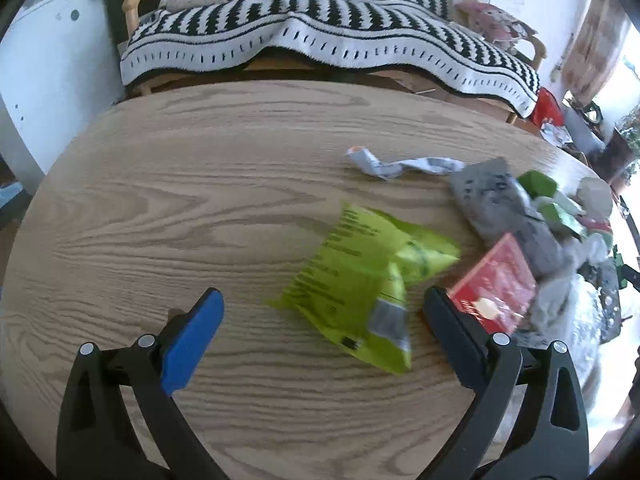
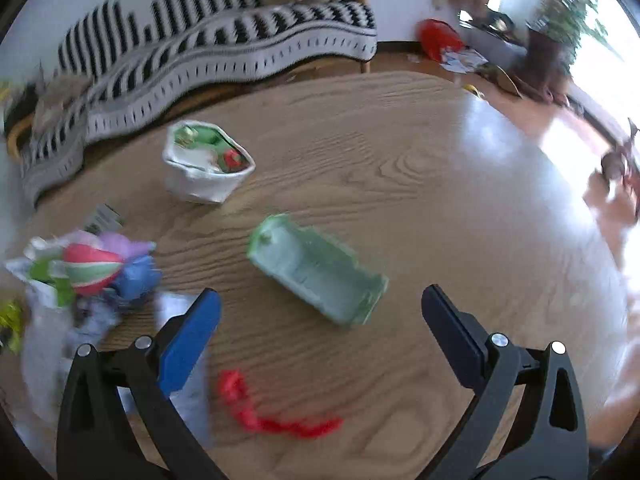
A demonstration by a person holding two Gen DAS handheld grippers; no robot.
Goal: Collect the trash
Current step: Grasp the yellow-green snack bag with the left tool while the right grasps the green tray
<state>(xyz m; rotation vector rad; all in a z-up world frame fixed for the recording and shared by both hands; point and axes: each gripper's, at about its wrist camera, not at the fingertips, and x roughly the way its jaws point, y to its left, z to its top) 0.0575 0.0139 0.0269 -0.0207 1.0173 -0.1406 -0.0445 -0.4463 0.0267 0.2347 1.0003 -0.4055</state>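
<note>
In the left wrist view my left gripper (image 1: 324,304) is open and empty just above the wooden table (image 1: 180,200). A lime-green snack bag (image 1: 360,284) lies between its fingers. A red packet (image 1: 496,288), a grey wrapper (image 1: 500,204) and a twisted white wrapper (image 1: 400,164) lie to the right. In the right wrist view my right gripper (image 2: 322,300) is open and empty. A pale green carton (image 2: 316,268) lies just ahead of it. A red shred (image 2: 272,412) lies below it. A crushed white cup (image 2: 206,164) sits further back. A heap of coloured wrappers (image 2: 88,276) lies at the left.
A bench with a black-and-white striped blanket (image 1: 320,36) stands behind the table, also in the right wrist view (image 2: 224,44). More green and white trash (image 1: 560,208) piles at the table's right edge. A red bag (image 2: 438,40) and clutter lie on the floor beyond.
</note>
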